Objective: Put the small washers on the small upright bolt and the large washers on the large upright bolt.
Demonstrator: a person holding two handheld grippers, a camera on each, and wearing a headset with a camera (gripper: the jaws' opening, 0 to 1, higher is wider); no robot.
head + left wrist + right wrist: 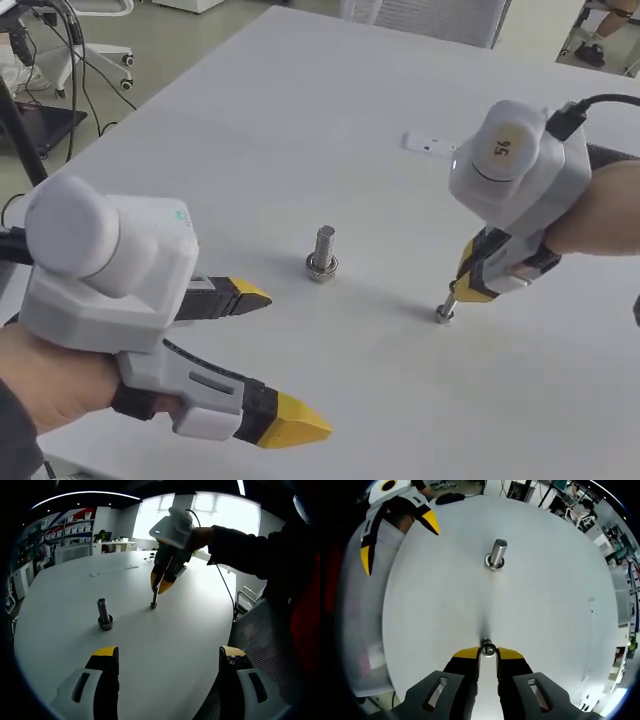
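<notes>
Tipping of the small bolt is the main hazard. The right gripper has its jaws drawn in to a narrow gap, one on either side of the bolt's top. The bolt stands free on the white table with nothing to steady it. A sideways pull, or a lift while the jaws bear on the shank, would likely knock it over or carry it off.

You cannot tell from the right gripper view whether the jaws pinch a small washer, pinch the bolt itself, or merely flank it. The round metal piece at the tips is too small to resolve. If a washer is held, release it only when its hole sits over the shank. A tilted washer would probably catch on the thread, or drop and roll.

The left gripper hovers wide open and empty over the near part of the table, well apart from both bolts. The large bolt stands upright between the two grippers, with a ring of metal at its foot. You cannot tell whether that ring is washers or the bolt's head. A swing of the right gripper toward the left one could strike this bolt. A white strip lies flat beyond the right gripper, clear of the work.
</notes>
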